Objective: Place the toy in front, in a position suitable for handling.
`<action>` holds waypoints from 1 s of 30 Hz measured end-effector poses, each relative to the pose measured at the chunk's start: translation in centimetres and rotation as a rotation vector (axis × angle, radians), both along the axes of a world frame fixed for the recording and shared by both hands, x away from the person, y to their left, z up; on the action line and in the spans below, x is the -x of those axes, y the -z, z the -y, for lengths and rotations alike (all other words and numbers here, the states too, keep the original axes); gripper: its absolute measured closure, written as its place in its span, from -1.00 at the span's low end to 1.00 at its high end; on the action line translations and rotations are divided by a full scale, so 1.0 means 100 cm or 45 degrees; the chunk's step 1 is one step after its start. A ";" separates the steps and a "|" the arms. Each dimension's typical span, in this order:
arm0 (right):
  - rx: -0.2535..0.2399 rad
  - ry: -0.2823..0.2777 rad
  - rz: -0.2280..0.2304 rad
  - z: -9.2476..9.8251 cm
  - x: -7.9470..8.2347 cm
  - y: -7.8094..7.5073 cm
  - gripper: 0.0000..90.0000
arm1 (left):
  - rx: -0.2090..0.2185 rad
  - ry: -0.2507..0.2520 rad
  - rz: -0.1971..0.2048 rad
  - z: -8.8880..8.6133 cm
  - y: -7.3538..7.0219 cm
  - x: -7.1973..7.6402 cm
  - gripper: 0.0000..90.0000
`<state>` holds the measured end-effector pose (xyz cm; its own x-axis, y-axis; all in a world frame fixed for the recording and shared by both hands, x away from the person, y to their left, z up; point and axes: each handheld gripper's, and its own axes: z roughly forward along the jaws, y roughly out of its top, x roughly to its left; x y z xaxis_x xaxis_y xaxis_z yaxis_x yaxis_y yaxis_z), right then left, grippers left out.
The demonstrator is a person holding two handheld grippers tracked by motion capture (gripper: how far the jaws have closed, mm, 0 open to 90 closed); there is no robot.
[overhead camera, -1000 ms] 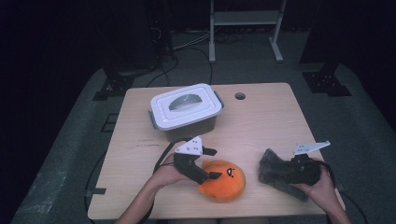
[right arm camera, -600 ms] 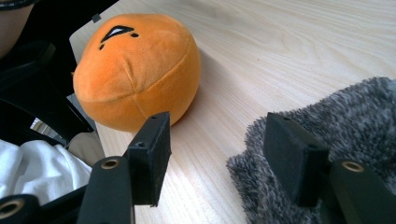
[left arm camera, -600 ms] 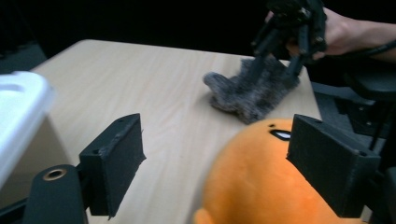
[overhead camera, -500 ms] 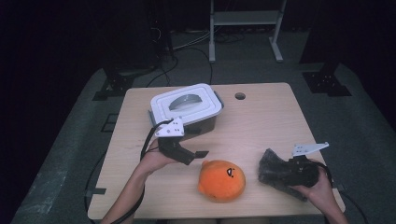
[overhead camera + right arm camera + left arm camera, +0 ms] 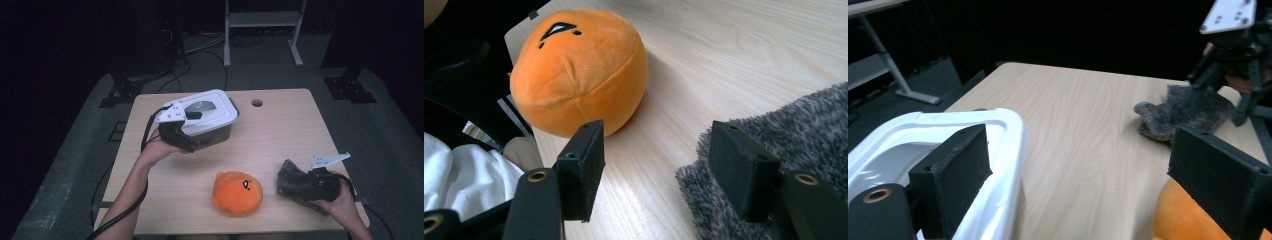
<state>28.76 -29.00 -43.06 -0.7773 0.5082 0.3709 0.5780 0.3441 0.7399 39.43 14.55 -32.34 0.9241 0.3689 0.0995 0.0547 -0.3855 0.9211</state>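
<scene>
Lid (image 5: 207, 111) covers grey box (image 5: 220, 135).

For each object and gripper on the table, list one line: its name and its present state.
Left gripper: open, nothing held, beside the box.
Right gripper: open, one jaw over the cloth's edge.
White-lidded box: lid on.
Orange plush: lying free on the table.
Grey fuzzy cloth: crumpled, lying on the table.

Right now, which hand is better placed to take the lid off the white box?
The left. Its claw hangs open at the white box, one jaw over the rim. The right claw sits far off at the grey fuzzy cloth.
</scene>
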 end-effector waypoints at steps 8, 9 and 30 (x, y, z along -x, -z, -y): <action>0.001 0.007 0.000 0.003 -0.001 0.000 -0.15 | -0.036 -0.039 -0.015 -0.008 0.000 -0.018 -0.80; 0.003 0.007 0.001 0.003 -0.002 0.000 -0.15 | -0.037 -0.046 -0.008 -0.009 0.000 -0.020 -0.80; 0.004 0.004 -0.012 0.003 -0.004 0.003 -0.23 | -0.048 -0.137 -0.074 -0.014 0.002 -0.057 -0.85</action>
